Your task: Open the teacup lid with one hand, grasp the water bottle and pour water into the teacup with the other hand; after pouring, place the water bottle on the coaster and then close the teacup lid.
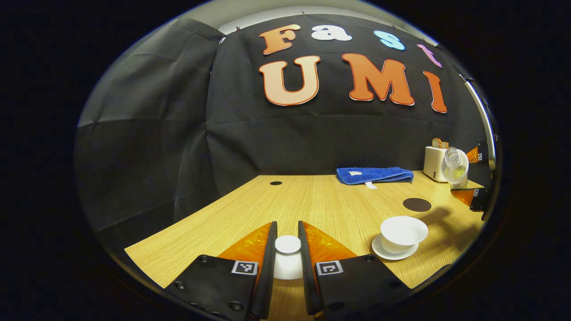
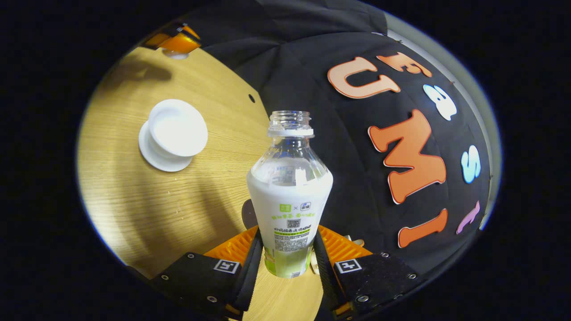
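- Pale wood grain covers the table (image 1: 312, 200), which carries everything here and runs back to the black cloth wall.
- A blue towel (image 1: 374, 174) lies folded at the far edge of the table, with a white toaster (image 1: 435, 163) to its right.
- The water bottle (image 2: 290, 196), capless and clear above a white label, is clamped between both fingers of the right tongs (image 2: 287, 249) and held off the table, tilted; in the left gripper view it shows at the far right (image 1: 455, 167), in front of the toaster.
- The teacup (image 1: 403, 234), white and uncovered, sits on its white saucer (image 1: 395, 254) on the table, to the right of the left tongs.
- The left tongs (image 1: 287, 249) are closed on the white teacup lid (image 1: 287, 256), held by its knob, away from the cup.
- A dark round coaster (image 1: 417, 204) lies bare on the table between the teacup and the toaster.
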`<state>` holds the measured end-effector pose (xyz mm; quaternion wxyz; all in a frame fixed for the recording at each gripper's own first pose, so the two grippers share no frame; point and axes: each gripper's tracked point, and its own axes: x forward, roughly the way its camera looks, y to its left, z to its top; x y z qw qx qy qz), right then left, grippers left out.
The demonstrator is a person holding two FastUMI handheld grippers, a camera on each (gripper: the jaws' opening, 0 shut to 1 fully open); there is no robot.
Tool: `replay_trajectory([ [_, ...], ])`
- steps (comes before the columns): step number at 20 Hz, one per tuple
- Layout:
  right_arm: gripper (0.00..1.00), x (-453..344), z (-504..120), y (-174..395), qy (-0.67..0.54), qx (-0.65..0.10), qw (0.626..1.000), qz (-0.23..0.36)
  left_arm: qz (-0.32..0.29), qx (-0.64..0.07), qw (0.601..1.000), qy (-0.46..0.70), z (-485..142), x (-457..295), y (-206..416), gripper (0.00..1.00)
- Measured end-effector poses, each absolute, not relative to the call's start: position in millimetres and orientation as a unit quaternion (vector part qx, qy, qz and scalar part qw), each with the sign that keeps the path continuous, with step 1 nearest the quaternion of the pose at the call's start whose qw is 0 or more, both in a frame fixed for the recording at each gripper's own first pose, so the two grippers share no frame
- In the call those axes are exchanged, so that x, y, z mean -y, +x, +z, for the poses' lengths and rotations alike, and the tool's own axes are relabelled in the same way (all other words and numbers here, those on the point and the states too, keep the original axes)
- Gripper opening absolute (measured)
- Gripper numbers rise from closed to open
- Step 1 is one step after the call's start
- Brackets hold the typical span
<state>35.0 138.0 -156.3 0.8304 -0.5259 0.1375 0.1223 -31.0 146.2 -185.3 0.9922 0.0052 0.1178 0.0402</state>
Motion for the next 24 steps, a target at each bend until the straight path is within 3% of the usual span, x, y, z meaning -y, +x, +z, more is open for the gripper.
replay_trajectory([
  [3,0.63,-143,-158,33,-0.570,-0.117,0.803,0.129,0.040,-0.119,0.992,0.008,-186,-149,-32,0.31],
  [6,0.59,-140,-145,46,-0.656,-0.068,0.745,0.100,0.043,-0.122,0.992,0.007,-191,-152,-32,0.34],
  [7,0.63,-138,-146,50,-0.668,-0.065,0.735,0.099,0.044,-0.124,0.991,0.007,-192,-154,-32,0.34],
  [16,0.63,-154,-142,63,-0.693,-0.031,0.712,0.110,0.048,-0.126,0.991,0.002,-195,-166,-34,0.33],
  [24,0.63,-160,-114,73,-0.758,0.033,0.646,0.087,0.051,-0.127,0.991,0.001,-193,-173,-36,0.33],
])
